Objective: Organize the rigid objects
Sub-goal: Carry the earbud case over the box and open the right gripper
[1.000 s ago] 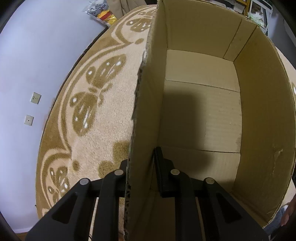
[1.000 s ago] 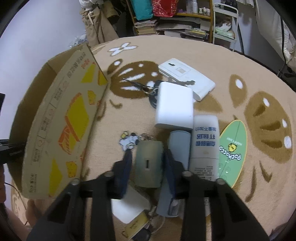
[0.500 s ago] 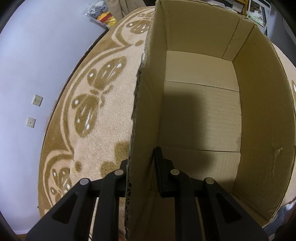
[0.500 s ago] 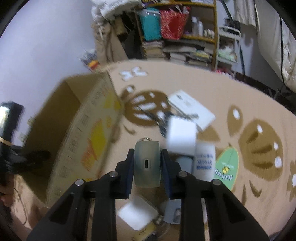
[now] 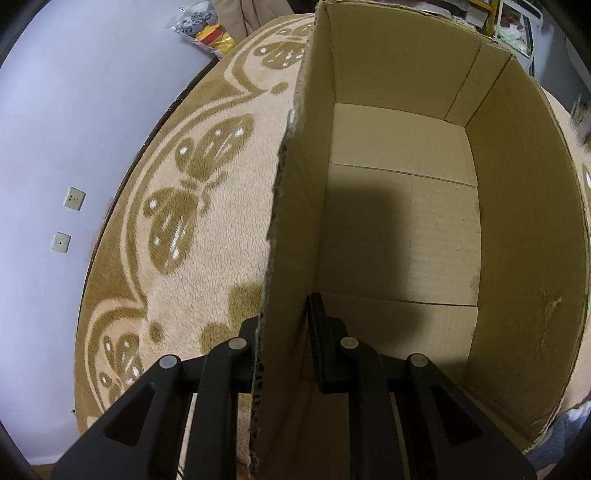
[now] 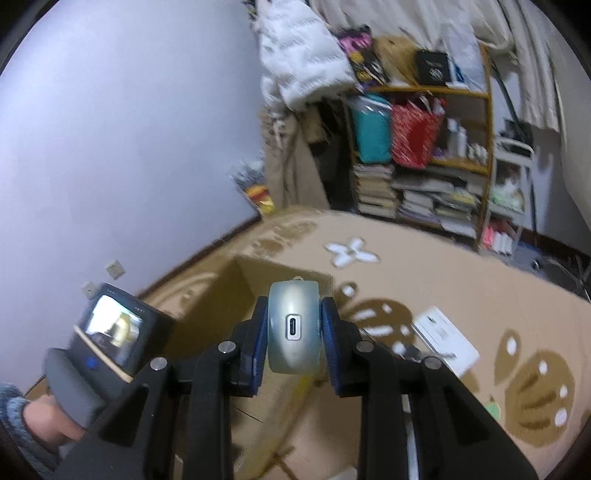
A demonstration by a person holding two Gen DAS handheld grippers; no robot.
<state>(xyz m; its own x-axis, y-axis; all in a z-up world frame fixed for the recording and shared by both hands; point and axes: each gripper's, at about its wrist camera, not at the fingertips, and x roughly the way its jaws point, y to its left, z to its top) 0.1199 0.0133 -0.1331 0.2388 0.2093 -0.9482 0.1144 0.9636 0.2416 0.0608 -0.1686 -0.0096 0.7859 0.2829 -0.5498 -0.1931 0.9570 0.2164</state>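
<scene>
In the left wrist view, we are pinching the near wall of the cardboard box [image 5: 402, 229] with the left gripper [image 5: 282, 332], one finger outside on the rug side and the other inside, the jaws closed narrowly on the cardboard. The box is sitting open on the tan rug [image 5: 192, 229] with its brown butterfly pattern, and we are seeing only bare cardboard on its floor. Two wall sockets [image 5: 75, 198] are showing on the pale wall to the left, and a bag of snacks [image 5: 205, 27] is lying at the rug's far edge. In the right wrist view, we are holding a small rounded grey case [image 6: 293, 326] in the right gripper [image 6: 293, 332], the blue pads pressing both its sides and its charging port facing the camera. We are carrying it in the air above the box [image 6: 229, 295], whose open top lies just below. A white flat box [image 6: 445, 339] is lying on the rug to the right, and a cluttered bookshelf [image 6: 424, 177] is standing beyond.
</scene>
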